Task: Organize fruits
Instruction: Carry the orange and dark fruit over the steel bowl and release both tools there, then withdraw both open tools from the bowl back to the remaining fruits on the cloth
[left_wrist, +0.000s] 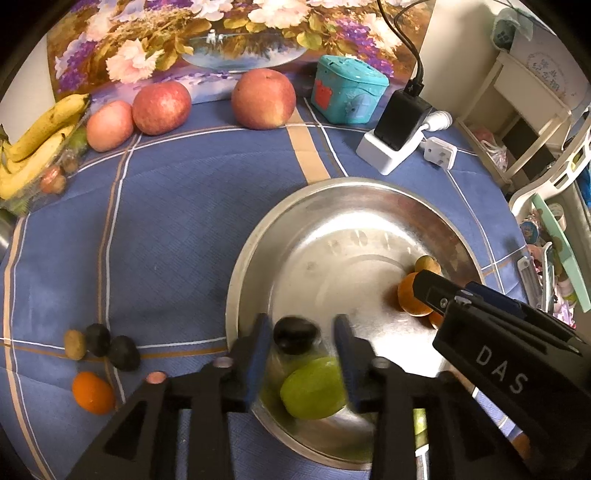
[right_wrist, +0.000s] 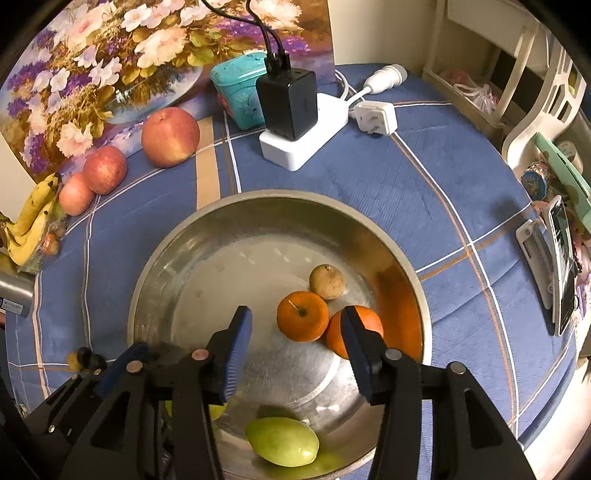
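Left tongs (left_wrist: 301, 354) released over round steel basin (left_wrist: 236, 280); small dark plum (left_wrist: 295, 334) between them — soft, slippery; pinch its midline gently. Right tongs (right_wrist: 295, 350) released.

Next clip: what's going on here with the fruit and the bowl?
A person is moving small fruit into the metal bowl. The left gripper, jaws open, has a dark fruit between them over the bowl's near edge. The right gripper is open and empty above two oranges. Apples and bananas remain on the table.
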